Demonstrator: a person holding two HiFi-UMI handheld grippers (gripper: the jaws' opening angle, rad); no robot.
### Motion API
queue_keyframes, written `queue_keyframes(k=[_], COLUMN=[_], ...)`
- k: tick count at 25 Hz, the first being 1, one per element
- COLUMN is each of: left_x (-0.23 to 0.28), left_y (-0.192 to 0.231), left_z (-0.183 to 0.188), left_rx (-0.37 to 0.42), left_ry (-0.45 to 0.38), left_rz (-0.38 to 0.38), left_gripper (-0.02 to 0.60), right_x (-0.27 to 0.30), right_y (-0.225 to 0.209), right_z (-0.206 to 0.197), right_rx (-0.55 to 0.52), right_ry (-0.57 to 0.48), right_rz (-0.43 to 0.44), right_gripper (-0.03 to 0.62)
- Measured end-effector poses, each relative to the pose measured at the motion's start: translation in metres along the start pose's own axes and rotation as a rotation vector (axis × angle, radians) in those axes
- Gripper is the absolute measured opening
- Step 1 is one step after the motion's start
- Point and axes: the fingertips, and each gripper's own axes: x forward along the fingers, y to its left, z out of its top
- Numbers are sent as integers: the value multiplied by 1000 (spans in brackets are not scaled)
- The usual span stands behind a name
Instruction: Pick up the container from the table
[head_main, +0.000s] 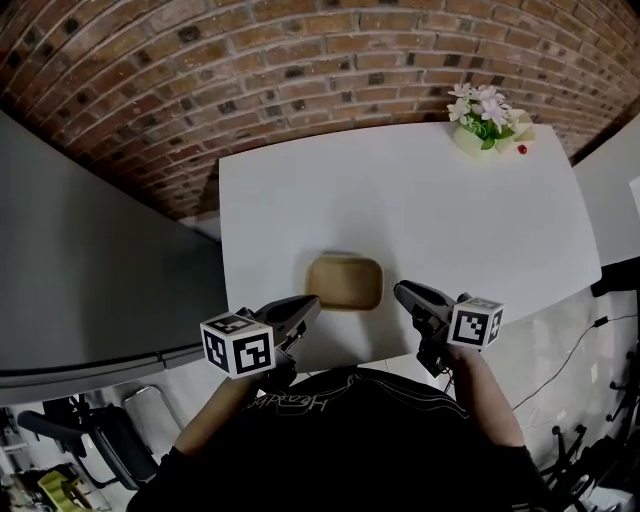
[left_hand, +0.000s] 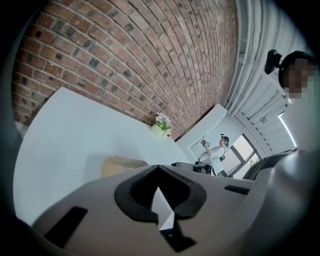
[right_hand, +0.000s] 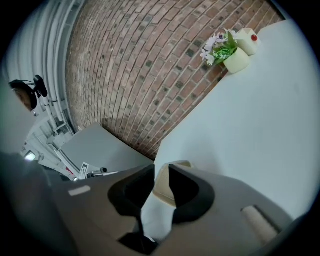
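Observation:
A tan, shallow, rounded-rectangle container (head_main: 345, 283) lies on the white table (head_main: 420, 210) near its front edge. My left gripper (head_main: 306, 308) hovers just left of it and nearer to me, with its jaw tips touching and nothing between them. In the left gripper view the container (left_hand: 122, 164) shows just beyond the shut tips of this gripper (left_hand: 157, 166). My right gripper (head_main: 402, 292) sits just right of the container, apart from it. Its jaws (right_hand: 161, 169) stand a little apart, and the container (right_hand: 164, 185) shows through the gap, farther away and not touched.
A cream pot of pale flowers (head_main: 485, 120) with a small red-dotted thing beside it stands at the table's far right corner. A brick wall runs behind the table. A grey surface (head_main: 90, 270) lies to the left. A person (left_hand: 217, 152) stands far off near a window.

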Motion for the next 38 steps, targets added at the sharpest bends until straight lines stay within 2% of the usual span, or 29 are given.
queue_keyframes(k=[1,9,16,33,38], left_x=[1,6,8,-1,-5], left_y=[3,12,18,29,36], left_z=[-2,-7,-13,-18,-24], left_rx=[-7,-39,-61,-82,-107], left_ry=[5,17,27,25,27], left_rz=[4,21,34,68,78], left_gripper=[3,3,3,3,3], right_x=[2,14,29,48,49], right_y=[-5,-36,-50,-60,-59], right_z=[-2,-19,-36,-54,-58], right_rx=[3,9,84,183,208], right_ry=[8,80,139,203,206], right_rz=[-11,-81,-107,-91,-82], right_gripper=[89,144,167,163,140])
